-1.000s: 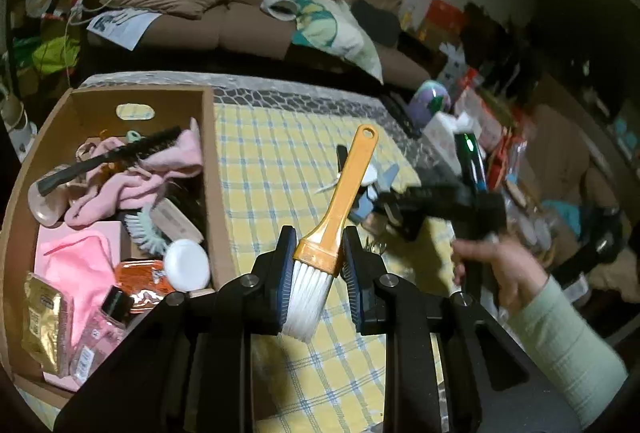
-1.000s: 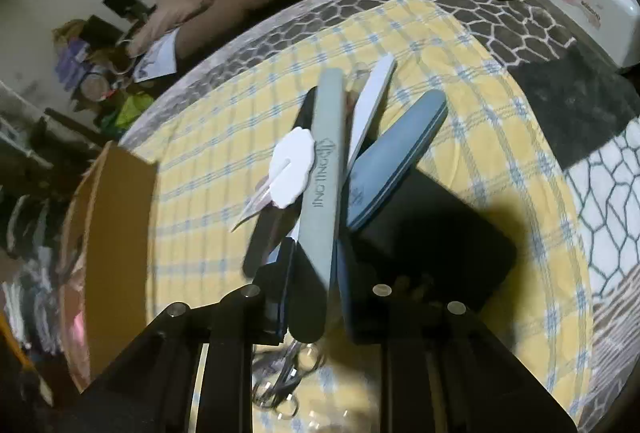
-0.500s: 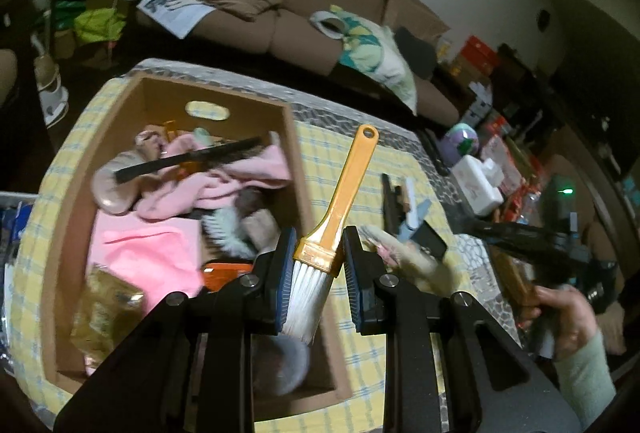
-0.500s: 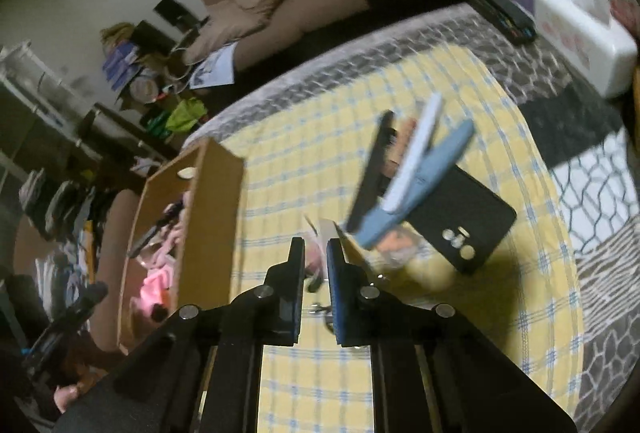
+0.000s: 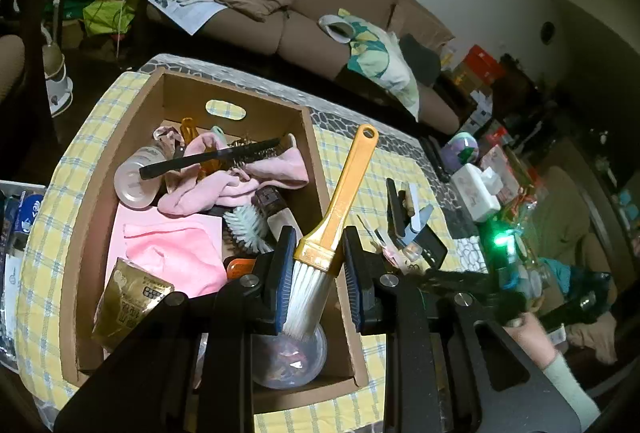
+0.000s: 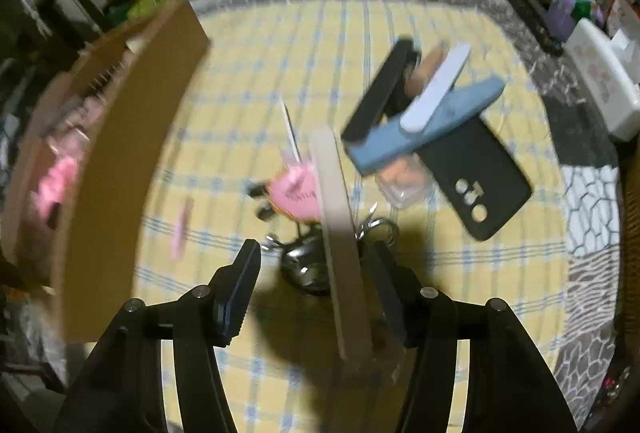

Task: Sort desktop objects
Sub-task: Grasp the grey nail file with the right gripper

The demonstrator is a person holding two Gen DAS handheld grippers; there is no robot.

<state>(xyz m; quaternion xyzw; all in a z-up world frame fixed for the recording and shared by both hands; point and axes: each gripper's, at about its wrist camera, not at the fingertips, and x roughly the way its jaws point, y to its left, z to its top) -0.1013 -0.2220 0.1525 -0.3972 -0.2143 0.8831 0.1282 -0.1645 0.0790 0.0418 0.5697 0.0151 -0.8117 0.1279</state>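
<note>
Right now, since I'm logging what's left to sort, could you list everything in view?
cardboard box: one, brown, table's left side
brush: one, orange handle, white bristles, over the box
cloths: two, pink, inside box
comb: one, black, atop the cloths
nail files: three, black, white, blue, piled on the checked tablecloth
long file: one, beige, beside one open jaw, blurred
phone case: one, black, beside the pile
sofa: one, brown, behind table
left gripper: black, jaws shut on brush
right gripper: black, jaws open
</note>
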